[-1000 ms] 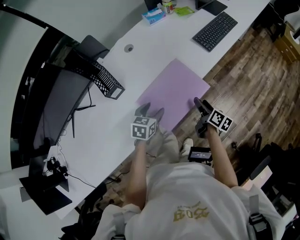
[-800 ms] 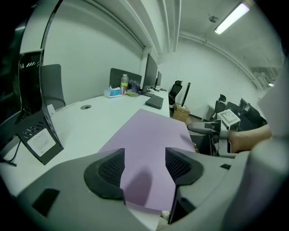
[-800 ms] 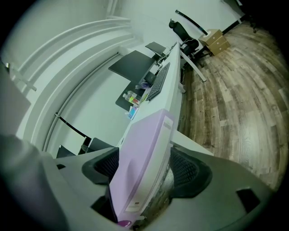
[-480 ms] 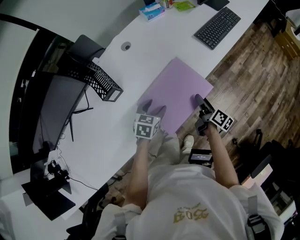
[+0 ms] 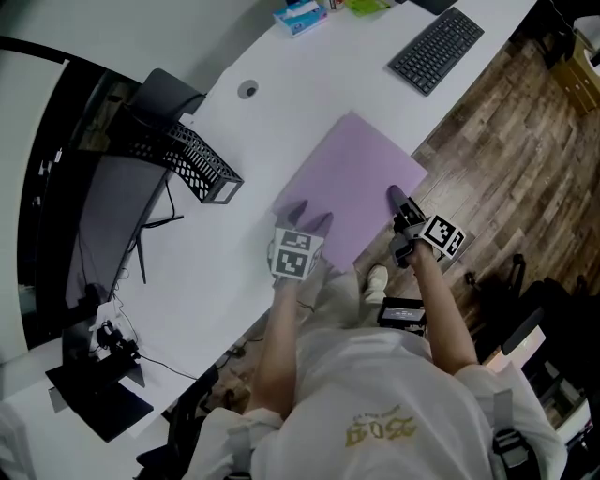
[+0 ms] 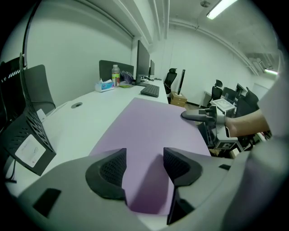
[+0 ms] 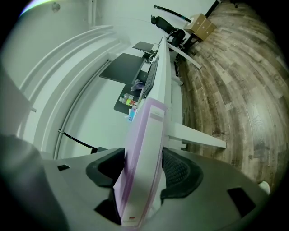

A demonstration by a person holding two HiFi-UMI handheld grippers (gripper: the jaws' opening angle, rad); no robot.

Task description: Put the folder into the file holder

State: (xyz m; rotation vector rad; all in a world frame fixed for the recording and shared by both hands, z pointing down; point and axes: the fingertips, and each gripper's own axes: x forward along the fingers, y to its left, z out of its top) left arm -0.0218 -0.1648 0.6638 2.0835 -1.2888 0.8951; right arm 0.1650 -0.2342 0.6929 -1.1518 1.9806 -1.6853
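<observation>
A purple folder (image 5: 352, 183) lies flat on the white desk (image 5: 281, 122), its near edge over the desk's front edge. My left gripper (image 5: 307, 217) hovers over the folder's near left corner; its jaws are closing, and the folder (image 6: 149, 122) lies beneath them, not between them. My right gripper (image 5: 397, 199) is at the folder's near right edge. Its jaws straddle the folder's thick edge (image 7: 144, 135) and are closing, without a clear press. The black mesh file holder (image 5: 202, 164) stands to the left, beyond the left gripper.
A dark monitor (image 5: 103, 216) stands left of the file holder (image 6: 27, 140). A keyboard (image 5: 436, 52), a tissue box (image 5: 300, 17) and a cable grommet (image 5: 247, 90) are farther along the desk. Wooden floor (image 5: 506, 141) lies to the right, below the desk edge.
Both grippers have stayed at the folder's near edge, shifting only slightly. The folder has not moved on the desk.
</observation>
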